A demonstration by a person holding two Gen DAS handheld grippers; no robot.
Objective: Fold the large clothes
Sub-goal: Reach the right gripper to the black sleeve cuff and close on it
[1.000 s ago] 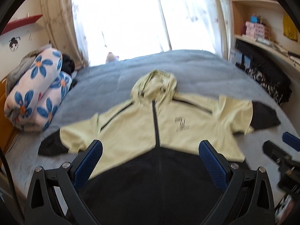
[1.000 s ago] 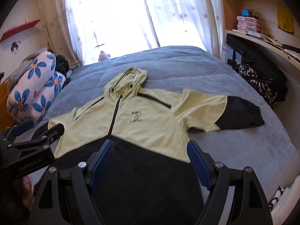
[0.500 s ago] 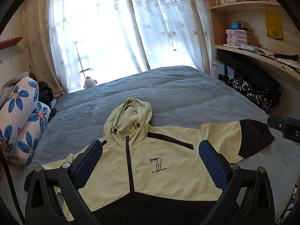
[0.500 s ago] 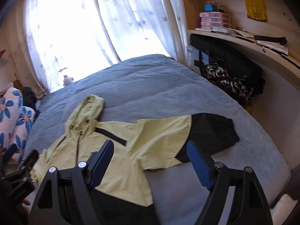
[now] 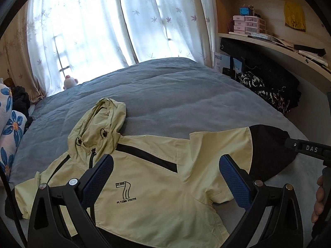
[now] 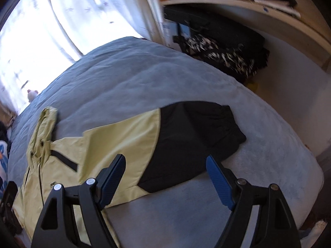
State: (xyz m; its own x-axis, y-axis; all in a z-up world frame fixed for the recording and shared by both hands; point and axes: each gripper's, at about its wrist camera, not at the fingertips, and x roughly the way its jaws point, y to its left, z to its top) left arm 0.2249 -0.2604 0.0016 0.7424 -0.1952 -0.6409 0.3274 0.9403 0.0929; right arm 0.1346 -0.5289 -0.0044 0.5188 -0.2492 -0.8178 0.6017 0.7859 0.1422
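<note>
1. Left wrist view: we look along our left gripper (image 5: 165, 177), whose two blue-padded fingers (image 5: 97, 181) stand wide apart with nothing between them, held above the chest of a pale yellow hooded jacket (image 5: 153, 186).
2. The jacket lies face up and spread flat on a bed covered by a grey-blue duvet (image 5: 186, 95). Its hood (image 5: 101, 122) points toward the window, and its black-cuffed sleeve (image 5: 269, 150) stretches toward the right.
3. Behind the bed, white sheer curtains (image 5: 103, 24) with a leaf print glow with daylight, and a small plush toy (image 5: 70, 82) sits at the far edge of the bed.
4. To the left lies a white pillow with blue flowers (image 5: 10, 136). To the right, wooden shelves (image 5: 269, 39) carry small pink boxes, with dark bags piled beneath.
5. At the right edge we see part of the other gripper and the fingers of a hand (image 5: 319, 200) holding it.
6. Right wrist view: our right gripper (image 6: 165, 177) is also spread open and empty, hovering over the jacket's black sleeve end, which rests flat on the duvet near the bed's right edge.
7. This view is tilted and slightly blurred; the shelves and dark bags show at the upper right.
</note>
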